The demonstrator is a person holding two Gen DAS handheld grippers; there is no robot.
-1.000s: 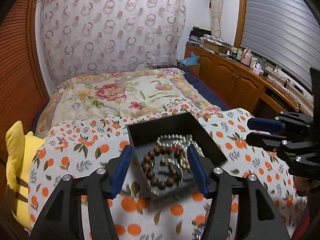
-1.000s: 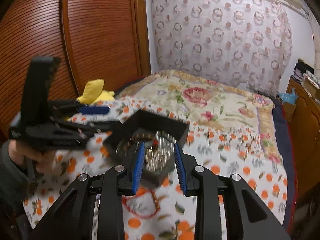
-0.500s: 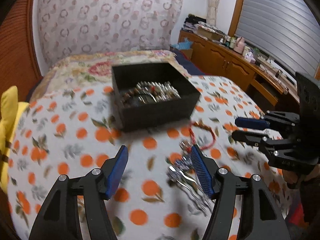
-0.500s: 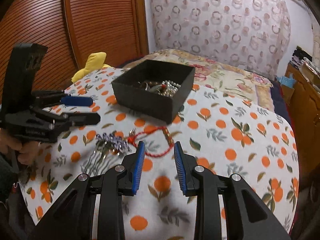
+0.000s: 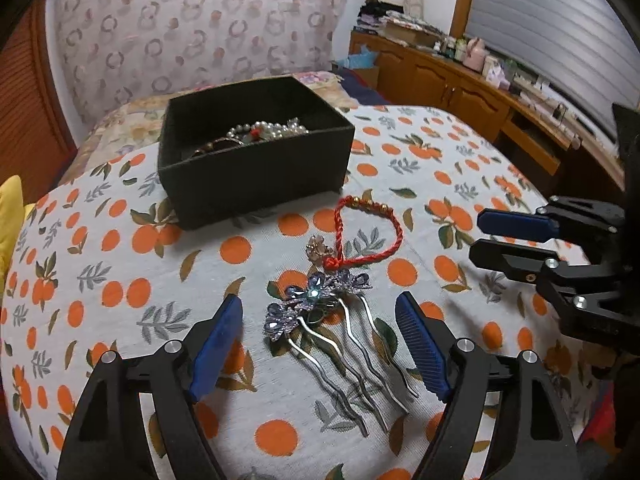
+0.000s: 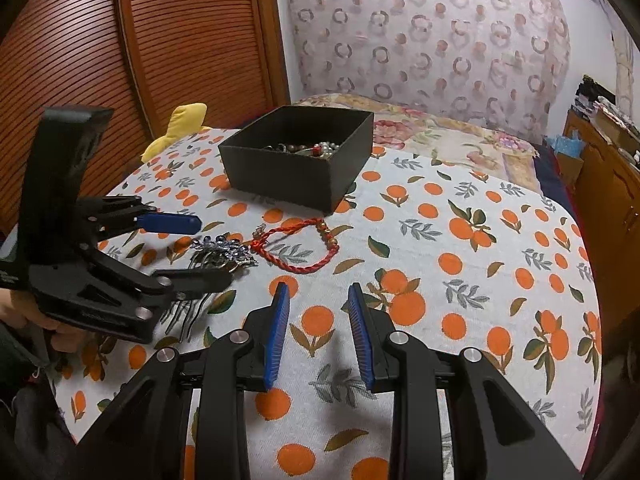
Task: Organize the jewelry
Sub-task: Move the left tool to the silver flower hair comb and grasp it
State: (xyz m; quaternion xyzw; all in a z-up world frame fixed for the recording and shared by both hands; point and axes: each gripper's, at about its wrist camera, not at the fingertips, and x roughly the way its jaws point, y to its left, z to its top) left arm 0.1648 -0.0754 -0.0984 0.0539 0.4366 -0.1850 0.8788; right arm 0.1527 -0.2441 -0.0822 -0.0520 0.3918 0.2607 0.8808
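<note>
Your left gripper (image 5: 319,344) hangs over the hair comb (image 5: 328,328) on the orange-print cloth (image 5: 120,264), its fingers spreading and touching nothing (the comb lies between them). Just beyond lies the red cord bracelet (image 5: 370,236), in front of the black box (image 5: 256,168) of beads. Your right gripper (image 6: 319,336) holds its fingers apart, empty.

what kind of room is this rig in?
Most likely a home bedroom: a bed with a floral quilt, a wooden louvred wardrobe door, and a long wooden dresser cluttered with bottles. The work surface is an orange-print cloth.
</note>
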